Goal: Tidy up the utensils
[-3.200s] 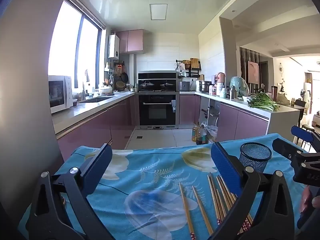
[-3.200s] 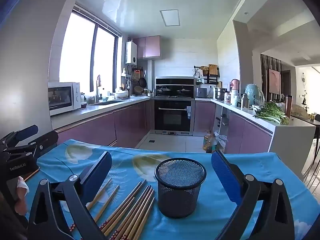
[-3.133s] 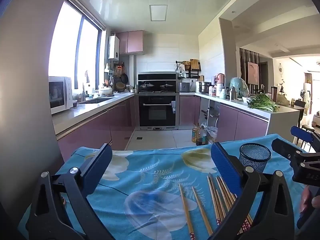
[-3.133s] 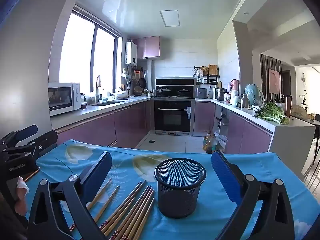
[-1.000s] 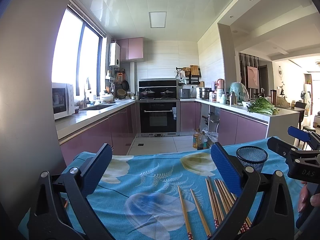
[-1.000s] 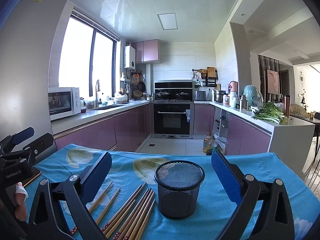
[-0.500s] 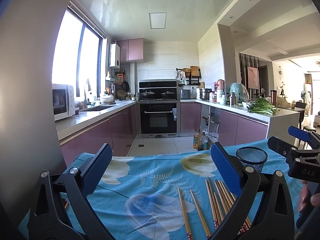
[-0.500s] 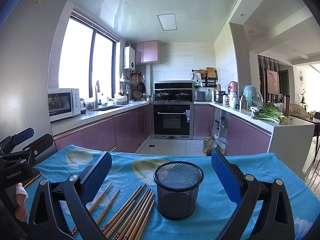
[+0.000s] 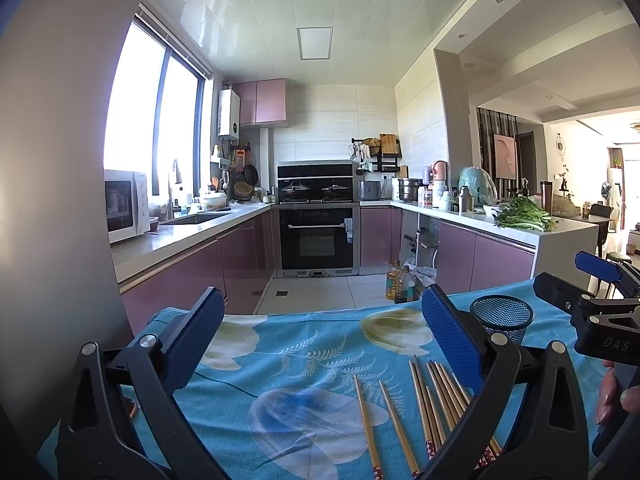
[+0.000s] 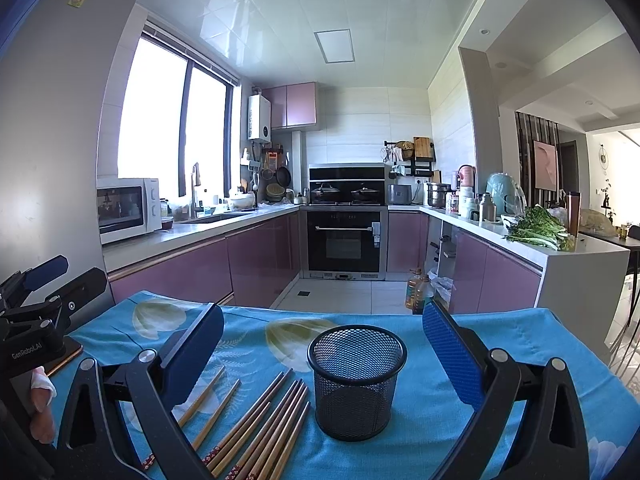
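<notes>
While nothing is gripped yet, I have both tools hovering over the blue floral tablecloth (image 10: 500,340) with their jaws spread wide and empty: my left gripper (image 9: 320,344) and my right gripper (image 10: 324,352). My landmark is the black wire-mesh cylindrical holder (image 10: 356,384), standing upright and empty on the cloth. It sits squarely between my right gripper's blue pads in the right wrist view. The brown wooden chopsticks with red patterned ends (image 10: 260,424) lie flat just left of that holder, most bunched side by side close to its base, and two loose ones lie further left. Their long axes run diagonally, tips pointing up toward the holder's far side and decorated ends toward me. From my left gripper the bundle (image 9: 436,400) lies ahead and to the right, partly under its right finger, with the holder (image 9: 502,320) beyond it, so I judge my left hand the nearer one for picking while my right is lined up on the holder. Compared with three seconds ago, both cameras have tipped slightly upward and backed off a little: the holder and chopsticks sit lower in the views, but nothing on the cloth has shifted.
</notes>
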`<move>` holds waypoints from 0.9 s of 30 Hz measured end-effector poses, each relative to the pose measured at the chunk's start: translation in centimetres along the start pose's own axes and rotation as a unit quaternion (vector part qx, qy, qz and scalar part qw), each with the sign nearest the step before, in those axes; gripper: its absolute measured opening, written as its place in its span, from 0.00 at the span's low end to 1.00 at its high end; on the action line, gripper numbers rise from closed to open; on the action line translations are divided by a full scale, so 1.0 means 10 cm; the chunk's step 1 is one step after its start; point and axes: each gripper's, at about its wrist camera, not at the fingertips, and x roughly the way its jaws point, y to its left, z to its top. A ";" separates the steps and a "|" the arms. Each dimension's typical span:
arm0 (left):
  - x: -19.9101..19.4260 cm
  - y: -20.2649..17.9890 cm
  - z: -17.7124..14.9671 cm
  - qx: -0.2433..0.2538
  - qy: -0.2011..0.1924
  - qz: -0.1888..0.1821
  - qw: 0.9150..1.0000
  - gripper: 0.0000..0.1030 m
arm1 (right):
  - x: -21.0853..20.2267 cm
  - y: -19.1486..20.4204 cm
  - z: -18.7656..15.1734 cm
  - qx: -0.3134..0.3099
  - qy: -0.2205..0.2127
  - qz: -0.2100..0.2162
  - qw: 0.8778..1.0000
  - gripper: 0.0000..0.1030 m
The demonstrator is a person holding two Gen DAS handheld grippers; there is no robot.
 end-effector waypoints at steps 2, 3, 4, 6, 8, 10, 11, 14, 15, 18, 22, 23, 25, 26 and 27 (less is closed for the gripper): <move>0.00 0.00 0.01 0.000 0.000 -0.001 1.000 0.94 | 0.00 0.00 0.00 0.000 -0.001 -0.001 1.000 0.94; 0.00 0.00 0.00 0.000 0.000 0.000 1.000 0.94 | 0.00 0.00 0.00 0.000 0.000 -0.001 1.000 0.94; 0.00 0.00 0.00 0.000 0.000 0.000 1.000 0.94 | 0.00 0.00 0.00 0.000 0.000 -0.001 1.000 0.94; 0.00 0.00 0.00 0.000 0.000 0.000 1.000 0.94 | 0.00 0.00 0.00 0.000 -0.001 -0.001 1.000 0.94; 0.00 0.00 0.00 0.000 0.000 0.000 1.000 0.94 | 0.00 0.00 0.00 0.000 0.000 0.000 1.000 0.94; 0.00 0.00 0.00 0.000 0.000 0.000 1.000 0.94 | 0.00 0.00 0.00 0.000 0.000 -0.001 1.000 0.94; 0.00 0.00 0.00 0.000 0.000 0.000 1.000 0.94 | 0.00 0.00 0.00 0.000 0.000 -0.001 1.000 0.94; -0.01 -0.01 0.00 0.000 -0.001 0.001 1.000 0.94 | 0.00 0.00 0.00 0.000 0.000 -0.001 1.000 0.94; 0.00 -0.01 0.00 0.000 -0.001 0.001 1.000 0.94 | 0.00 0.00 0.00 0.000 0.000 -0.001 1.000 0.94; 0.01 -0.01 0.02 -0.001 0.000 0.001 1.000 0.94 | 0.00 0.00 0.00 0.000 0.000 -0.001 1.000 0.94; 0.01 -0.01 0.03 0.000 -0.001 0.001 1.000 0.94 | 0.00 0.00 0.00 0.001 0.000 -0.001 1.000 0.94; 0.01 -0.02 0.03 0.000 0.000 0.001 1.000 0.94 | 0.00 0.00 0.00 0.001 0.000 -0.001 1.000 0.94; 0.01 -0.01 0.03 -0.001 -0.001 0.001 1.000 0.94 | -0.01 0.00 -0.01 0.001 0.000 -0.001 1.000 0.94; 0.01 -0.02 0.03 0.000 -0.001 0.000 1.000 0.94 | -0.01 0.00 -0.01 0.000 -0.001 -0.001 1.000 0.94; 0.01 -0.02 0.02 0.000 0.000 0.000 1.000 0.94 | 0.00 0.00 -0.01 0.001 0.000 0.000 1.000 0.94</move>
